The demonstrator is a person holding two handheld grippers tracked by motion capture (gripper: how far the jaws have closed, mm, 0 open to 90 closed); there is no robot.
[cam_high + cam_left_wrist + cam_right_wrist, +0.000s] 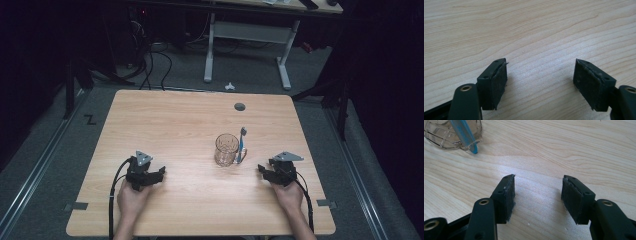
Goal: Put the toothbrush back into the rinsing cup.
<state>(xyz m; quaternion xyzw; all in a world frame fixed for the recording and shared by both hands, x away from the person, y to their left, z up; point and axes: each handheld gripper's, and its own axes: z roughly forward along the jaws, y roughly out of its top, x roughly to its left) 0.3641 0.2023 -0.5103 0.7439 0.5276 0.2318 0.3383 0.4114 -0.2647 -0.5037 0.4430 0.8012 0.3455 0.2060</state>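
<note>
A clear glass mug (226, 149) stands right of the table's middle, and the right gripper view has it at the top left (441, 135). A blue toothbrush (242, 144) leans against the mug's right side, its lower end on the table (466, 137). My left gripper (159, 173) rests on the wood at the front left, held by a hand, jaws wide apart with nothing between them (541, 67). My right gripper (262, 170) rests at the front right, a short way right of the mug, open and empty (538, 180).
The wooden table (165, 120) has a round cable hole (240, 106) near its far edge. Beyond it stand a white desk frame (247, 35) and cables on the grey floor. Bare wood lies under both grippers.
</note>
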